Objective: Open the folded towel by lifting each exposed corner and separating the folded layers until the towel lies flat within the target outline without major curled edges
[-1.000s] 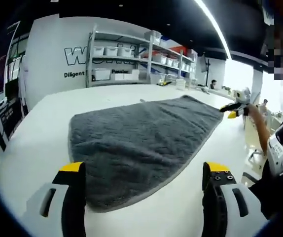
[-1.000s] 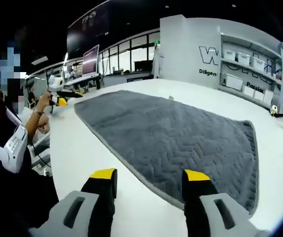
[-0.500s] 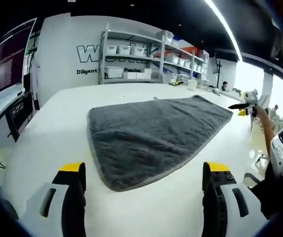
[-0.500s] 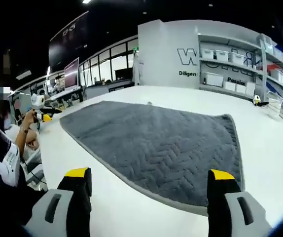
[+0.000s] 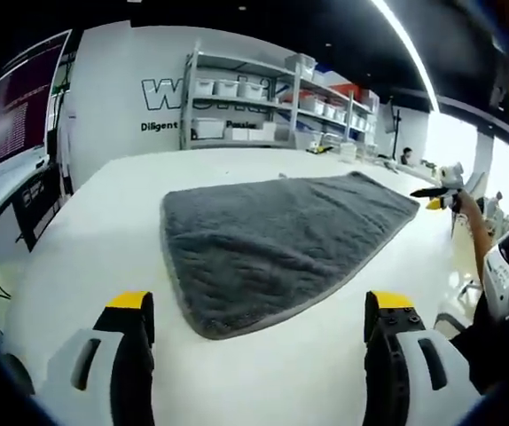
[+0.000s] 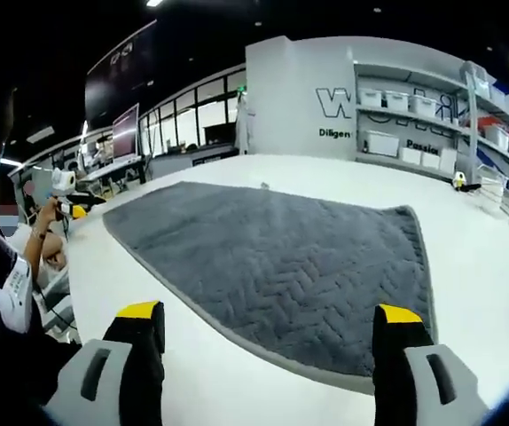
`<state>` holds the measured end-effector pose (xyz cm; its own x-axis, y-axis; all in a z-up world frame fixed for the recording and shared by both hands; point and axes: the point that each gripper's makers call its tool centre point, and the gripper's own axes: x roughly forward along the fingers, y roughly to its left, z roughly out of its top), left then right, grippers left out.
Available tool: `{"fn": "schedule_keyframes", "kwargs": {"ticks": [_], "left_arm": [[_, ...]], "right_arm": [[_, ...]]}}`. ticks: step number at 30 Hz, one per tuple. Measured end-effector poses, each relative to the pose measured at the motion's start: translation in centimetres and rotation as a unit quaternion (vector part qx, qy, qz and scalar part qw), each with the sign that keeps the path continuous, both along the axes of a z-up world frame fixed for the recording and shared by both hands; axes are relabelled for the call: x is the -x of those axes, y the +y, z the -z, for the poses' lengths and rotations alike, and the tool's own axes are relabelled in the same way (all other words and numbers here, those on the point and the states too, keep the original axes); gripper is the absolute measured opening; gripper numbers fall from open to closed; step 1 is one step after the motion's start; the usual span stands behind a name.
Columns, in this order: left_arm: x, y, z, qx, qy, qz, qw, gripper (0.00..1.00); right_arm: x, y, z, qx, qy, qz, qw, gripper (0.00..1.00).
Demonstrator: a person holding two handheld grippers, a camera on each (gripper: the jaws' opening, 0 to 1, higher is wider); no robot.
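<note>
White table extends across both views and carries the grey towel, which lies spread open and flat on the table surface, centred ahead of both cameras. In the right gripper view the towel shows a herringbone-stitched face with a paler bound hem along its near edge and right side; no major curl is visible on the edges in sight. No target outline can be made out on the table.

Metal shelving stands against the white lettered wall beyond the table. Its tiers hold white storage bins; the bins are lidded or too distant, and their contents cannot be determined. The same shelving and bins appear at the upper right of the right gripper view.

Left tongs: jaws spread wide, released, holding nothing, positioned short of the towel's near corner and clear of it. The right tongs are visible far off at the right of this view, in the person's hand, beyond the towel's far edge.

Right tongs: jaws spread wide, released, empty, just short of the towel's near hem. The left tongs appear small at the left.
</note>
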<state>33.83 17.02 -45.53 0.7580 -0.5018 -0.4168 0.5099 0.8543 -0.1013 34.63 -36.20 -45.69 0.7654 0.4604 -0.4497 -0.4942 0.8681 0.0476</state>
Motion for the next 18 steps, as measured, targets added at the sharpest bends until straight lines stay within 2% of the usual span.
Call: {"fn": "schedule_keyframes", "kwargs": {"ticks": [4, 10, 14, 18], "left_arm": [[0.02, -0.04, -0.42, 0.002, -0.007, 0.004, 1.0, 0.98], [0.18, -0.25, -0.12, -0.005, -0.003, 0.012, 0.9999, 0.98], [0.2, -0.32, 0.13, -0.004, 0.001, 0.016, 0.9999, 0.97], [0.31, -0.42, 0.24, 0.0, 0.001, 0.018, 0.9998, 0.97]], "right_arm": [[-0.22, 0.09, 0.08, 0.002, 0.003, 0.0, 1.0, 0.99], [-0.48, 0.0, -0.13, 0.003, 0.002, 0.006, 1.0, 0.99], [-0.65, -0.03, -0.69, 0.003, -0.018, 0.006, 0.9998, 0.99], [-0.61, -0.32, -0.76, 0.012, -0.019, 0.01, 0.9997, 0.99]]}}
